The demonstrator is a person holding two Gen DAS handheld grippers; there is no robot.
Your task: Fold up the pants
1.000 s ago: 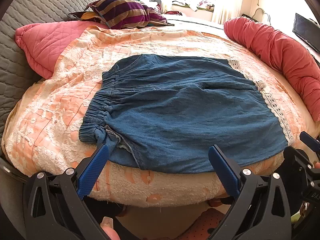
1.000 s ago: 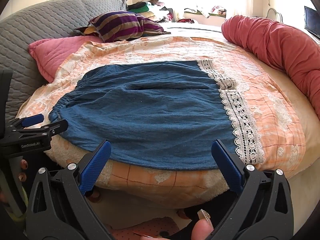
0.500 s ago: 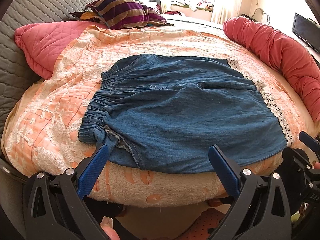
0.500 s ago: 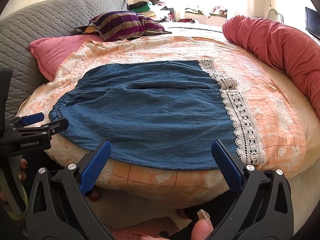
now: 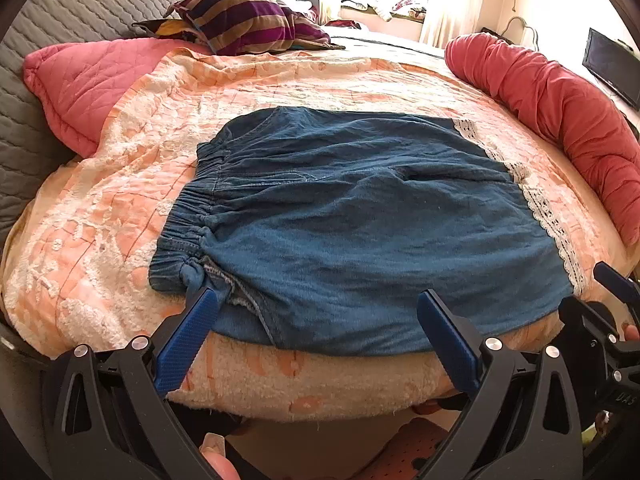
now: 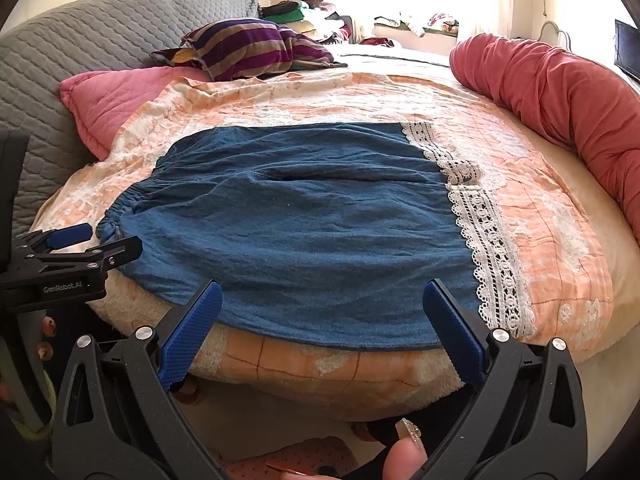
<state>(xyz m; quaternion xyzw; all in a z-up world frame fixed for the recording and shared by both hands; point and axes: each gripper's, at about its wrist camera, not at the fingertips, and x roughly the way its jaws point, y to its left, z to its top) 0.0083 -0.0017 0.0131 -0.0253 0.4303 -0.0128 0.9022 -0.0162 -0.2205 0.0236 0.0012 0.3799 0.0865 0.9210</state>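
We hold both grippers over the near edge of the bed, where the blue pants lie spread flat on the peach-and-white blanket, waistband toward the left side and the white lace hem toward the right. The left gripper hovers with its fingers spread wide near the gathered waistband corner, its left blue pad just beside the cloth but pinching nothing. The right gripper hangs likewise wide apart over the near edge of the pants, close to the lace end, empty.

No fold shows yet, so we judge the task barely begun and the step in hand to be taking the near edge at both ends. To do it well, we think each gripper should slide one finger under the denim only, sparing the fuzzy blanket beneath, and bite well into the fabric so that the elastic bunching does not slip free. Lifting both ends evenly should keep the edge straight as it is carried toward the far edge.

A pink quilted pillow, a striped cushion and a red bolster ring the far sides of the bed, well apart from the pants.
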